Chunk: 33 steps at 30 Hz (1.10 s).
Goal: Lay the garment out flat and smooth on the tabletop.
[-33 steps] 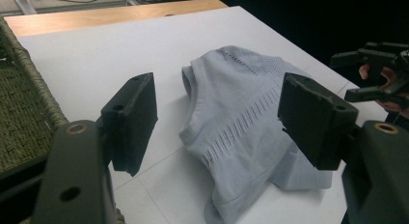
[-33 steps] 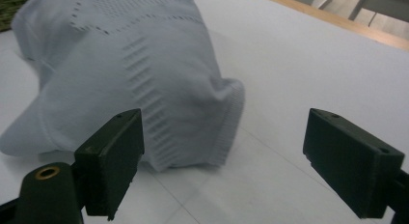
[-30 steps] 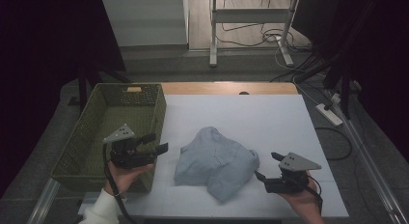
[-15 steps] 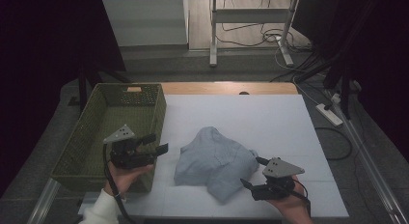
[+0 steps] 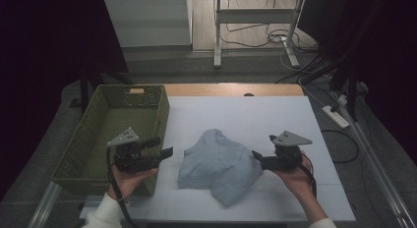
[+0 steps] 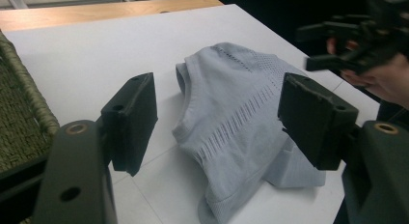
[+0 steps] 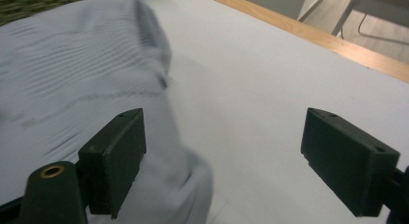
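1. High view: a crumpled light grey knit top (image 5: 219, 163) lies in a heap on the white tabletop (image 5: 275, 115), toward the near edge and about midway between the left and right edges. A green woven basket (image 5: 98, 134) stands along the left edge, empty as far as can be seen; it looks like the place the garment is meant to go. The left gripper (image 5: 163, 148) is held level above the basket's near right corner, jaws apart with nothing between them, pointing across at the top and a little apart from it. The right gripper (image 5: 255, 156) comes in from the right side, jaws apart, its tips just at the garment's right edge; I cannot tell whether they touch the cloth.

2. Left gripper view: the two black jaws stand wide and frame the top (image 6: 241, 122), which lies farther off on the tabletop, its ribbed bands and a hem showing. Nothing is between the pads. The right gripper (image 6: 333, 45) shows at the upper right, in a hand. The pose looks like a wait while the other hand takes the first hold.

3. Right gripper view: the jaws are apart. The left jaw sits over the garment's (image 7: 72, 98) folded edge and the right jaw over bare tabletop, so the cloth's border lies between them, which suits a pinch on that edge. No clamp yet.
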Motion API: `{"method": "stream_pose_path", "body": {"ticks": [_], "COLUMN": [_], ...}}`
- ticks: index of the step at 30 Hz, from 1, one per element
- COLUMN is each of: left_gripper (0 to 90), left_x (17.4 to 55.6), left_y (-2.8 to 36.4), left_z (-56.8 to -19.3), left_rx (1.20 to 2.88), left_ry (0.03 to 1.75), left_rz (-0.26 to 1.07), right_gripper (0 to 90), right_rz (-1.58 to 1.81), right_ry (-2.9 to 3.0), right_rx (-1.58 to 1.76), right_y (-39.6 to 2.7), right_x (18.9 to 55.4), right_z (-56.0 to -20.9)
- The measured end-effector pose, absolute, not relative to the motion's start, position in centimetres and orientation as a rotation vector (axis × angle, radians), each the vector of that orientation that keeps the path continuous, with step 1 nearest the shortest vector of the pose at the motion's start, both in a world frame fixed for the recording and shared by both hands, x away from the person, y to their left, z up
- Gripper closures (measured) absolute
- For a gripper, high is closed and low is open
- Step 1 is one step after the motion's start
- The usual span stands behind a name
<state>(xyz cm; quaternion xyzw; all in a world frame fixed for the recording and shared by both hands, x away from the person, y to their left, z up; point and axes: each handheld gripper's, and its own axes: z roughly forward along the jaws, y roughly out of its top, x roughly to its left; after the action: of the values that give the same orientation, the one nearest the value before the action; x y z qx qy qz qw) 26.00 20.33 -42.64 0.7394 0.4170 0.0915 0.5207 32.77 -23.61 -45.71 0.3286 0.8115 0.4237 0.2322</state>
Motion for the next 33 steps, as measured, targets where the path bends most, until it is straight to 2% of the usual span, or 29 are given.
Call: {"method": "stream_pose_path", "body": {"ticks": [6, 12, 33], "left_gripper": [30.4, 30.5, 30.4], "left_x": [25.9, 25.7, 25.7], "left_y": [20.4, 20.3, 19.9], "left_z": [-42.6, -42.5, -42.4], "left_rx": [1.771, 1.77, 1.776], "left_ry": [1.001, 0.993, 0.973], "left_rz": [0.219, 0.222, 0.217], "right_gripper": [18.3, 20.0, 20.3], "right_rz": [1.106, 1.082, 0.898], "right_ry": [2.268, 2.302, 2.576], "right_rx": [0.949, 0.994, 0.942], "right_y": [-22.1, -21.5, -20.0], "right_x": [36.0, 37.4, 34.4], "right_z": [-46.7, -47.4, -50.4]}}
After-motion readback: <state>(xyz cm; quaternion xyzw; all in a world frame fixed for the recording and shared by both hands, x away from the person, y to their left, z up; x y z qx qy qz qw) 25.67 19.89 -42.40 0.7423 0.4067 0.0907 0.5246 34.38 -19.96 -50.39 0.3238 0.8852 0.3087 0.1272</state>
